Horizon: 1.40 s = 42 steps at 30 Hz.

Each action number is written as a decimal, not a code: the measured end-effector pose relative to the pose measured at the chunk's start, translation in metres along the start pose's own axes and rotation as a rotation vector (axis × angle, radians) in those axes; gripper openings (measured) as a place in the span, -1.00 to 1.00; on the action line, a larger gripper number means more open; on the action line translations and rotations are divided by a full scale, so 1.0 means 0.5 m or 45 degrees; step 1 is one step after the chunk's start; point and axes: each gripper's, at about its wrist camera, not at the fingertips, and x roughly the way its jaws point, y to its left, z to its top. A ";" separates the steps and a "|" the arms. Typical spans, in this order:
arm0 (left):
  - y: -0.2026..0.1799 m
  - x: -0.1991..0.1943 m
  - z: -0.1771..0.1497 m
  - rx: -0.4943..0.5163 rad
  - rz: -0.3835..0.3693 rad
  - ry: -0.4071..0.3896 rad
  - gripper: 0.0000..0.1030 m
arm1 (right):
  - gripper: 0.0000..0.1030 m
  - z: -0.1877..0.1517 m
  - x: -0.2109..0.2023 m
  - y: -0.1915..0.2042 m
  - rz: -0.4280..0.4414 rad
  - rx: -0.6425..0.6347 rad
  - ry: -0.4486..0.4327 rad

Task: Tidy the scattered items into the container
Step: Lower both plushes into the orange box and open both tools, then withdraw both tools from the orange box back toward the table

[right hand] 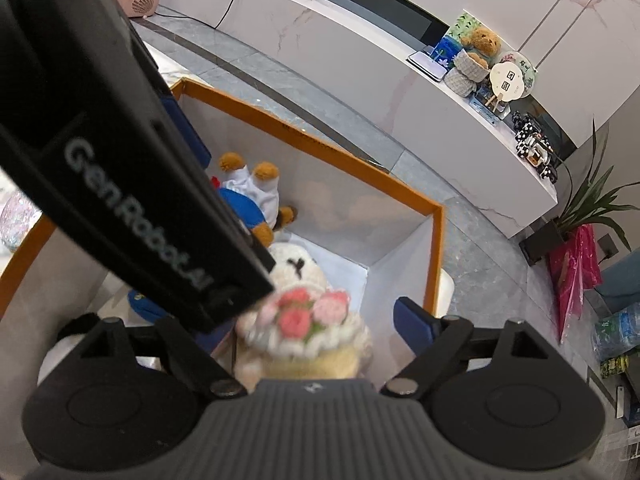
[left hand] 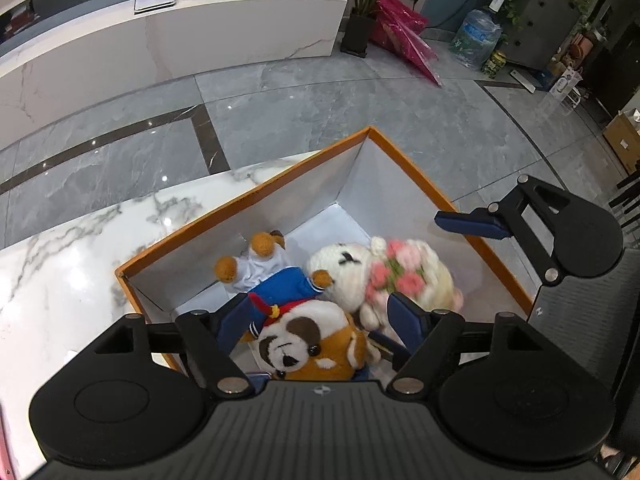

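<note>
The brown dog toy [left hand: 308, 344] in its blue sailor jacket lies in the orange-rimmed box [left hand: 248, 194], between the spread fingers of the left gripper [left hand: 320, 320]. The jaws stand wide and neither blue pad seems to press on it, so it looks released. Just ahead and to the right of that gripper lies the white bear toy [left hand: 360, 268] with a bunch of pink knitted flowers on its front. It too is in the box, touching the dog's paw.

From the right wrist view the white bear sits directly between the fingers of the right gripper [right hand: 312, 332], again with the jaws wide and daylight beside the right pad. The left pad is hidden behind the other gripper's black body, which crosses that view diagonally, so contact there cannot be told.

Both toys appear to be in the container already, and the risks come from pulling out:

1. The 2 grippers are crowded over 1 box, the left one lying across the right one's line. Lifting both at once could knock them together.
2. A pad edge could catch the dog's jacket or the bear's loose knit and drag a toy back up over the rim.
3. The box sits near the edge of the marble table [left hand: 80, 248], with floor just beyond its far corner. A push on the wall could slide it off.
</note>
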 end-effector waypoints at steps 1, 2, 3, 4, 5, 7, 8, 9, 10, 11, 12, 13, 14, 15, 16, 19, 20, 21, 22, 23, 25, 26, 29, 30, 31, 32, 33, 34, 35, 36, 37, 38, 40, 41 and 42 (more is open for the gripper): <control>-0.001 -0.004 -0.001 0.002 0.000 -0.002 0.71 | 0.71 -0.001 -0.005 -0.002 -0.004 0.002 0.000; -0.003 -0.008 -0.002 0.004 0.000 -0.005 0.70 | 0.71 -0.001 -0.011 -0.003 -0.007 0.005 -0.003; -0.005 -0.013 -0.004 0.006 0.000 -0.009 0.70 | 0.71 -0.001 -0.017 -0.005 -0.010 0.008 -0.006; -0.008 -0.019 -0.005 0.008 0.001 -0.013 0.70 | 0.71 0.000 -0.023 -0.007 -0.013 0.011 -0.010; -0.010 -0.024 -0.006 0.011 0.001 -0.016 0.70 | 0.72 0.000 -0.029 -0.008 -0.015 0.015 -0.013; -0.015 -0.036 -0.005 0.020 0.003 -0.021 0.71 | 0.72 0.001 -0.041 -0.011 -0.019 0.019 -0.019; -0.018 -0.043 -0.005 0.026 0.007 -0.025 0.70 | 0.72 0.003 -0.047 -0.012 -0.023 0.019 -0.020; -0.021 -0.050 -0.005 0.029 0.009 -0.032 0.70 | 0.72 0.004 -0.053 -0.014 -0.027 0.019 -0.020; -0.022 -0.059 -0.004 0.030 0.010 -0.039 0.71 | 0.72 0.005 -0.059 -0.015 -0.031 0.017 -0.022; -0.021 -0.067 -0.003 0.029 0.011 -0.046 0.71 | 0.72 0.007 -0.066 -0.016 -0.036 0.016 -0.027; -0.021 -0.074 -0.002 0.028 0.013 -0.053 0.70 | 0.72 0.010 -0.073 -0.017 -0.040 0.017 -0.032; -0.021 -0.083 -0.002 0.028 0.018 -0.058 0.71 | 0.73 0.012 -0.080 -0.019 -0.044 0.020 -0.038; -0.021 -0.090 -0.001 0.029 0.022 -0.063 0.70 | 0.73 0.015 -0.088 -0.020 -0.046 0.023 -0.044; -0.021 -0.100 -0.001 0.030 0.026 -0.070 0.71 | 0.73 0.019 -0.096 -0.021 -0.048 0.025 -0.049; -0.020 -0.110 -0.001 0.030 0.028 -0.078 0.71 | 0.73 0.022 -0.104 -0.020 -0.051 0.026 -0.052; -0.017 -0.141 -0.002 0.029 0.034 -0.103 0.71 | 0.73 0.030 -0.131 -0.018 -0.065 0.015 -0.064; -0.017 -0.151 -0.004 0.029 0.036 -0.111 0.71 | 0.73 0.033 -0.141 -0.017 -0.068 0.012 -0.068; -0.016 -0.162 -0.005 0.029 0.039 -0.119 0.71 | 0.73 0.038 -0.150 -0.015 -0.073 0.008 -0.073; -0.014 -0.174 -0.006 0.029 0.042 -0.127 0.71 | 0.73 0.042 -0.160 -0.013 -0.078 0.004 -0.076; -0.012 -0.186 -0.008 0.030 0.046 -0.135 0.71 | 0.74 0.049 -0.169 -0.013 -0.083 -0.002 -0.079; -0.007 -0.212 -0.013 0.029 0.052 -0.152 0.71 | 0.74 0.060 -0.190 -0.008 -0.094 -0.012 -0.090; -0.003 -0.224 -0.016 0.029 0.056 -0.161 0.71 | 0.74 0.066 -0.202 -0.005 -0.098 -0.016 -0.095; 0.013 -0.266 -0.027 0.024 0.068 -0.192 0.71 | 0.75 0.085 -0.239 0.007 -0.113 -0.031 -0.115; 0.017 -0.281 -0.031 0.021 0.073 -0.203 0.71 | 0.75 0.093 -0.251 0.012 -0.117 -0.037 -0.122; 0.023 -0.297 -0.037 0.019 0.077 -0.214 0.71 | 0.75 0.101 -0.263 0.018 -0.121 -0.043 -0.129; 0.031 -0.312 -0.043 0.020 0.082 -0.224 0.71 | 0.76 0.109 -0.274 0.023 -0.125 -0.050 -0.136; 0.040 -0.326 -0.050 0.024 0.091 -0.231 0.72 | 0.76 0.117 -0.286 0.029 -0.129 -0.058 -0.144; 0.050 -0.342 -0.056 0.029 0.105 -0.238 0.72 | 0.76 0.124 -0.298 0.035 -0.133 -0.066 -0.153; 0.061 -0.357 -0.064 0.033 0.123 -0.246 0.72 | 0.76 0.132 -0.309 0.043 -0.134 -0.074 -0.162; 0.072 -0.372 -0.072 0.035 0.141 -0.253 0.72 | 0.78 0.140 -0.321 0.051 -0.136 -0.082 -0.172; 0.082 -0.386 -0.078 0.034 0.156 -0.259 0.72 | 0.79 0.148 -0.331 0.059 -0.137 -0.090 -0.182; 0.095 -0.402 -0.086 0.028 0.170 -0.265 0.72 | 0.81 0.157 -0.340 0.068 -0.137 -0.098 -0.192; 0.122 -0.431 -0.101 0.009 0.186 -0.278 0.72 | 0.82 0.176 -0.357 0.087 -0.135 -0.113 -0.208; 0.135 -0.445 -0.110 0.001 0.194 -0.283 0.72 | 0.82 0.184 -0.365 0.097 -0.133 -0.122 -0.215; 0.149 -0.458 -0.120 -0.006 0.204 -0.289 0.72 | 0.82 0.193 -0.372 0.109 -0.130 -0.132 -0.222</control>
